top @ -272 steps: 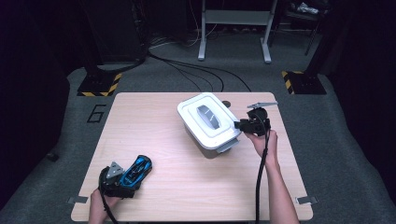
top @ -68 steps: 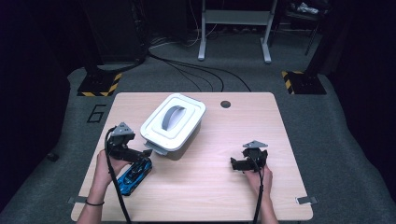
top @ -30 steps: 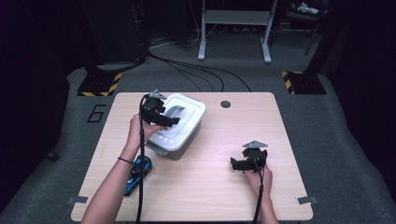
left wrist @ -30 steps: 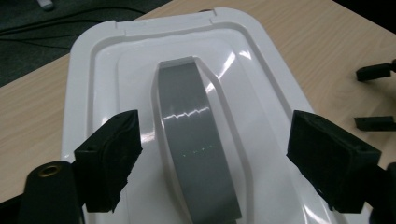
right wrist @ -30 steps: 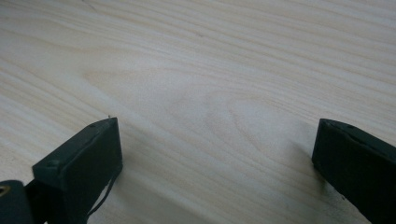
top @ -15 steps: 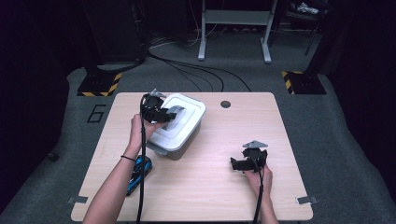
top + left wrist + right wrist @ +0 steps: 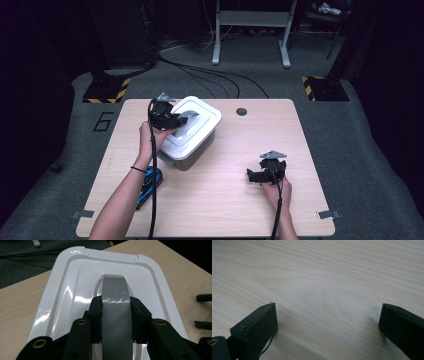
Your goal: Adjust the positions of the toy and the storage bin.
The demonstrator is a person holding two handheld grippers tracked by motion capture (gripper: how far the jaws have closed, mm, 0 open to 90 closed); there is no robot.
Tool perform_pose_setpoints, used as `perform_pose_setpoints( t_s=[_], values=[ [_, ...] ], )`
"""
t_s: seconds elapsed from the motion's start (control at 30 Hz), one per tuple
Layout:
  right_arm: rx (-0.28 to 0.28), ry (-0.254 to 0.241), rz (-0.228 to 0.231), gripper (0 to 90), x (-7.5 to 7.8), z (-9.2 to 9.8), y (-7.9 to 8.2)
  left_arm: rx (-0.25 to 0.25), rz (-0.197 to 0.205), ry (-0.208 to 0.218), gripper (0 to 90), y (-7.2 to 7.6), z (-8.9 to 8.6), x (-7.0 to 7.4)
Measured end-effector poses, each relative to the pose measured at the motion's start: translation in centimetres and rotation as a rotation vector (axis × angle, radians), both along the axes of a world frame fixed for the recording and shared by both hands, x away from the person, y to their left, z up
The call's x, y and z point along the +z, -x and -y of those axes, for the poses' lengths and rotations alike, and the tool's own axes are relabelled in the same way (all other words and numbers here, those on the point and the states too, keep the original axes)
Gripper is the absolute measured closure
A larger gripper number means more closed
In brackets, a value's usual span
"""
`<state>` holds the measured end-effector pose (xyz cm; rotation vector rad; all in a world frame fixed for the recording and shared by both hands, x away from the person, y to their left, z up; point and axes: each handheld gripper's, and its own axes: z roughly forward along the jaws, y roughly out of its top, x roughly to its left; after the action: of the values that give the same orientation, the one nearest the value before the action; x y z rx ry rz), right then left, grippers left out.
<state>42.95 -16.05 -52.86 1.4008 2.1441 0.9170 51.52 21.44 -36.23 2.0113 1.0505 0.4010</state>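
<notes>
white lidded box glossy with grey arched handle, left gripper clamped on handle, right gripper spread wide over table, "6" on floor

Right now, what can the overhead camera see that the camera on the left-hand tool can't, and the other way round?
The high view alone takes in the whole scene: the person's forearms, the blue and black tool lying near the table's front left, and the dark floor with cables beyond.

The left gripper view alone reveals the close detail: the left gripper with its black jaws clamped on either side of the grey curved handle.

Both show the white plastic lidded box and the light wooden table.
</notes>
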Motion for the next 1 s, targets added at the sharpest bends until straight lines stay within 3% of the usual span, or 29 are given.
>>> perform_pose_setpoints(
  t_s=[0.33,0.47,1.0],
  values=[
    [-0.008,-0.004,0.002,1.4,0.0,0.0,0.0,0.015,0.044,0.043,66.7,0.7,-1.2,2.1],
    [-0.008,-0.003,0.002,1.4,0.0,0.0,0.0,0.029,0.060,0.036,66.7,0.9,-2.1,3.1],
    [-0.008,-0.004,0.002,1.5,0.0,-0.1,0.0,0.164,0.078,0.051,66.7,1.3,-7.3,4.5]
  ],
)
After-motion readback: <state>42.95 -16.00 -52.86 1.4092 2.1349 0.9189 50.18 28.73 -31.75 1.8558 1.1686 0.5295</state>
